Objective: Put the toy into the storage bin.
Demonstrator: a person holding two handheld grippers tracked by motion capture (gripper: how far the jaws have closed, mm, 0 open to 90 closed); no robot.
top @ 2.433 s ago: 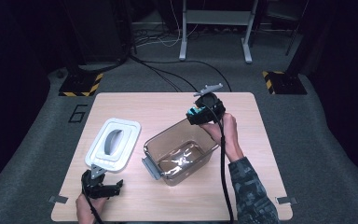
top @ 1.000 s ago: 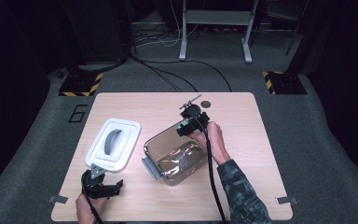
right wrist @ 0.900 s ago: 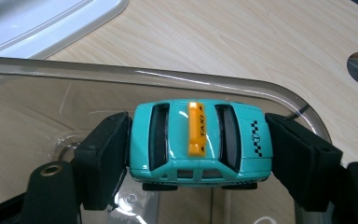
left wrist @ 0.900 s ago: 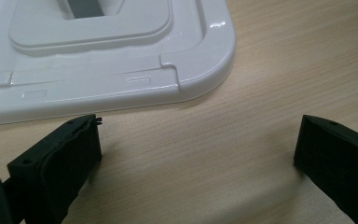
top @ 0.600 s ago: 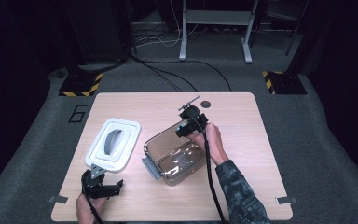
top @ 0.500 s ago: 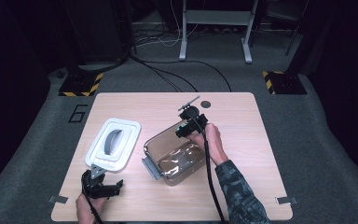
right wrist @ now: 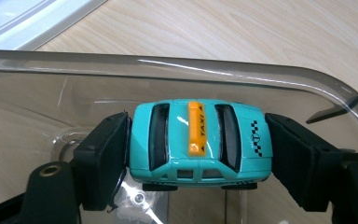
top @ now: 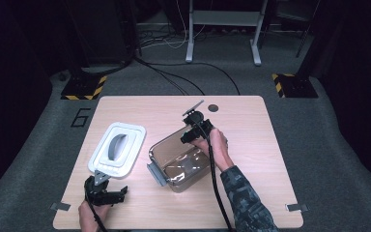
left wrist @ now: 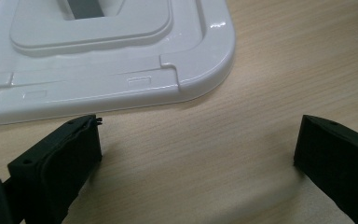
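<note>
Sitting clamped between right gripper (right wrist: 196, 161) jaws: toy taxi (right wrist: 199, 138).

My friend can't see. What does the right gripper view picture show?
A turquoise toy taxi with an orange roof sign is squeezed between the right gripper's two black jaws, over a clear plastic box on a wooden table.

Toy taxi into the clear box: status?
Done: the white lid is off, lying on the table beside the clear box. In hand: the right tool is shut on the teal toy taxi, held over the box's open top. Left: release the taxi inside, then probably refit the lid; the left tool sits open just short of the lid's edge.
</note>
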